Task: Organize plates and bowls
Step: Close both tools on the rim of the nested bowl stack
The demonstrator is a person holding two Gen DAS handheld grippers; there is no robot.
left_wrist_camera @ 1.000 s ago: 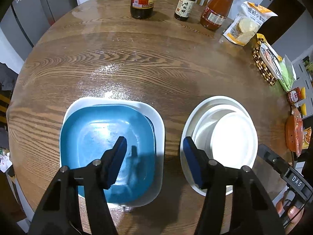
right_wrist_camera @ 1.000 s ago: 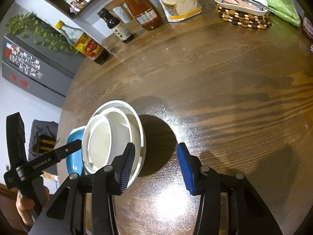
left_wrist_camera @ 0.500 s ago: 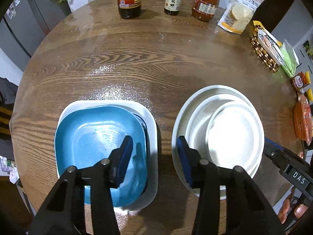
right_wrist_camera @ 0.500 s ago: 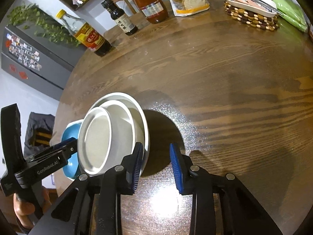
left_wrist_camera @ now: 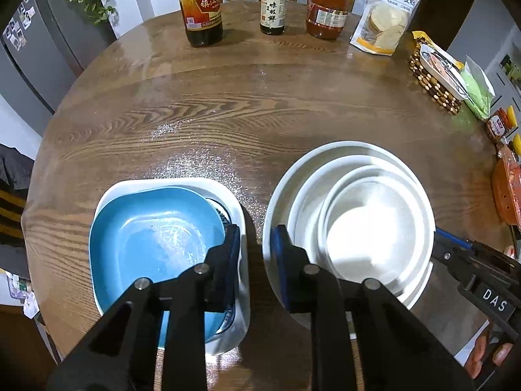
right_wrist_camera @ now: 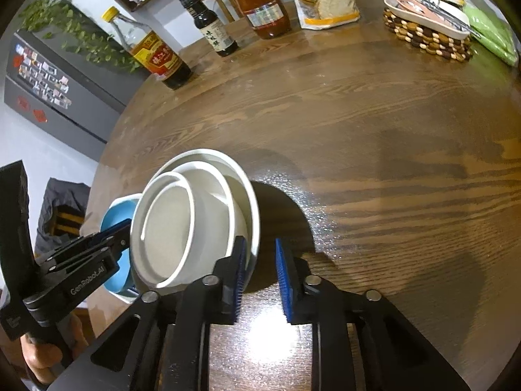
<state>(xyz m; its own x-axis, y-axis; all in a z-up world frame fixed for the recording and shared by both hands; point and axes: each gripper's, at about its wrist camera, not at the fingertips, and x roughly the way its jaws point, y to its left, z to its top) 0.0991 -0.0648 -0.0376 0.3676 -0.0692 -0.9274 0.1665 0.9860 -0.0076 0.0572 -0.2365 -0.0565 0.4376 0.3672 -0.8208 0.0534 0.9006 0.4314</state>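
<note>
A blue square plate (left_wrist_camera: 153,238) lies in a white square dish (left_wrist_camera: 236,202) at the table's near left. To its right, nested white bowls (left_wrist_camera: 358,228) sit on a round white plate (left_wrist_camera: 283,189). My left gripper (left_wrist_camera: 255,244) hovers over the strip of table between the two stacks. Its jaws are closing and hold nothing. The same stack of white bowls (right_wrist_camera: 182,224) shows in the right wrist view. My right gripper (right_wrist_camera: 260,260) is beside the round plate's right rim (right_wrist_camera: 254,215). Its jaws are closing with a gap left, and its pads press on nothing.
Three bottles (left_wrist_camera: 203,6) stand at the far edge of the round wooden table (left_wrist_camera: 260,104), with a bag of wafers (left_wrist_camera: 387,16). A beaded mat with a dish (left_wrist_camera: 436,78) and snack packets (left_wrist_camera: 477,88) line the right side. A hand (right_wrist_camera: 39,355) holds the left gripper's handle.
Both grippers' jaws have narrowed from wide apart to a small gap. The left gripper has shifted from over the blue plate to the space between the stacks. The right one stayed put.
</note>
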